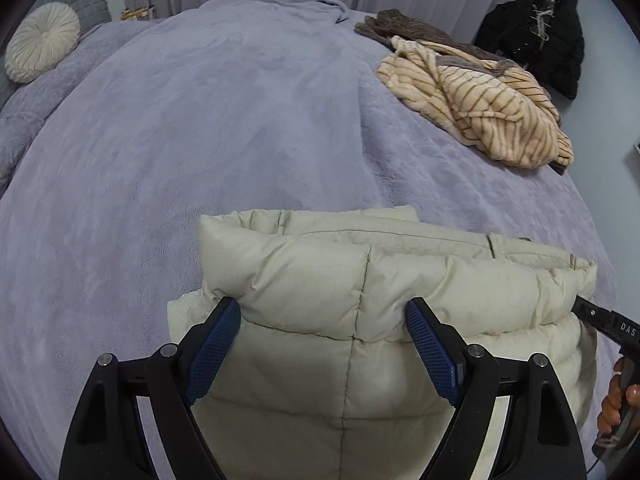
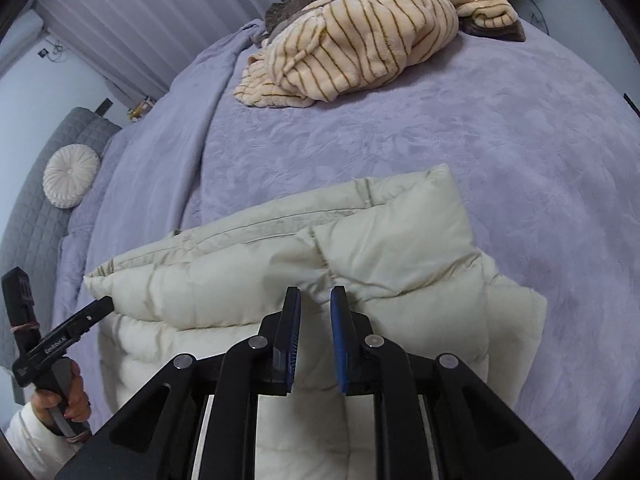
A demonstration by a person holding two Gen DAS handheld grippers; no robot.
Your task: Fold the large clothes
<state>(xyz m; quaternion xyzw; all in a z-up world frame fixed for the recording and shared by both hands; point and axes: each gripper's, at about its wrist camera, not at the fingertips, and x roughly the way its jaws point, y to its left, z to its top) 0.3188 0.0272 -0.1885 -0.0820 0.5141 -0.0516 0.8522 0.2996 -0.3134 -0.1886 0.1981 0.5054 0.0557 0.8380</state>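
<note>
Left gripper [image 1: 324, 312]: jaws spread wide, angled down over the folded cream puffer jacket [image 1: 360, 320]. The blue pads [image 1: 214, 350] stand on either side of a quilted ridge of the jacket; whether they press on it cannot be told.

Right gripper [image 2: 315, 300]: jaws narrow, with only a slim gap between the blue pads [image 2: 339, 344]. The fingertips sit at the jacket's [image 2: 280, 280] folded upper edge; no fabric is visible in the gap, and a pinch cannot be confirmed. In the left wrist view, the right gripper's body enters at the right edge, touching the jacket's side, with the person's hand [image 1: 618, 404] around its handle. In the right wrist view, the left gripper's finger [image 2: 86, 316] reaches the jacket's left edge, held by a hand [image 2: 60, 400] with a white sleeve.

The jacket lies folded at the near edge of a bed covered by a lavender blanket [image 1: 200, 140]. Well apart, toward the far side, lies a striped beige fleece garment [image 1: 480, 120] over a brown one [image 1: 400, 26]. A round white cushion [image 1: 42, 42] rests near the headboard. A black coat [image 1: 548, 36] hangs beyond the bed.
</note>
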